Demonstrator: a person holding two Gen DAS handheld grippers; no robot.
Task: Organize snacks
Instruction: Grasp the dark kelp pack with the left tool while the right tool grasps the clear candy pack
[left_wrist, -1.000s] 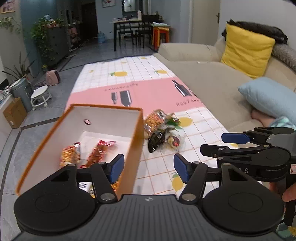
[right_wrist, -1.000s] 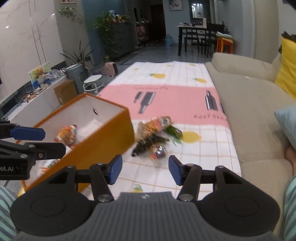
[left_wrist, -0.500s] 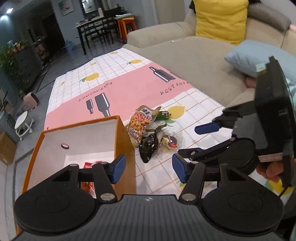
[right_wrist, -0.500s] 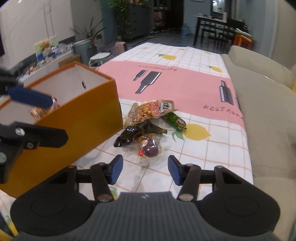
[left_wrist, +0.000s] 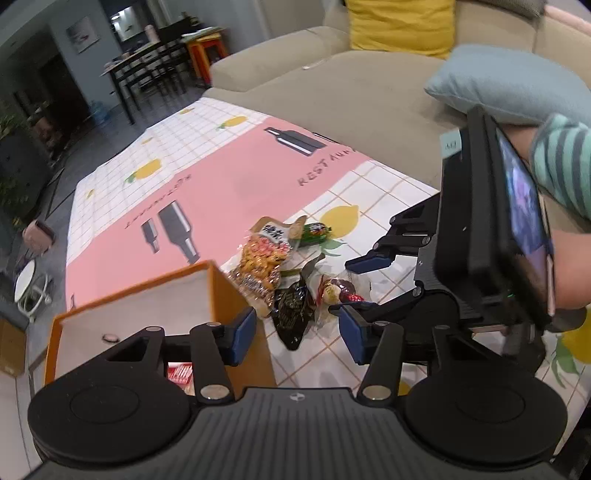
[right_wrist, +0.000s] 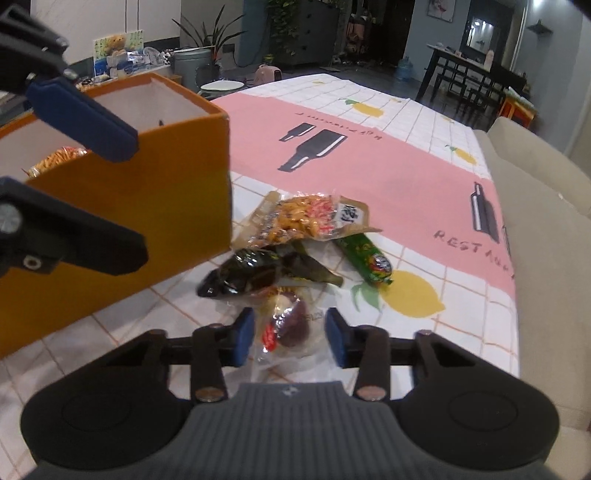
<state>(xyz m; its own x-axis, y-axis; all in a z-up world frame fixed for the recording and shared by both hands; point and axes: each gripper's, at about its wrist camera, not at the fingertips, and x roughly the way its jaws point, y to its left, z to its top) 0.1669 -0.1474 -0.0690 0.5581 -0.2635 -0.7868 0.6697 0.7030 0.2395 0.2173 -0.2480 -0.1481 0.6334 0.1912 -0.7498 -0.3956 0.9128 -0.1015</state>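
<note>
An orange box (left_wrist: 236, 295) (right_wrist: 155, 206) with a white inside holds snack packets. Beside it on the tablecloth lies a pile: an orange peanut packet (left_wrist: 262, 262) (right_wrist: 310, 218), a green sausage stick (left_wrist: 314, 233) (right_wrist: 365, 256), a dark packet (left_wrist: 293, 314) (right_wrist: 255, 277) and a clear-wrapped dark red snack (left_wrist: 338, 290) (right_wrist: 290, 325). My right gripper (right_wrist: 290, 334) is open, its pads on either side of the clear-wrapped snack; it also shows in the left wrist view (left_wrist: 354, 284). My left gripper (left_wrist: 297, 332) is open and empty, above the box's near corner.
The table has a pink and white checked cloth (right_wrist: 406, 177) with lemon and bottle prints. A beige sofa (left_wrist: 351, 92) with a yellow cushion and a blue pillow (left_wrist: 509, 81) runs along the right. A dining table and chairs (right_wrist: 469, 74) stand far behind.
My right gripper has moved down and forward onto the pile, so the clear-wrapped snack now lies between its pads. My left gripper has shifted right and lower, toward the box's corner.
</note>
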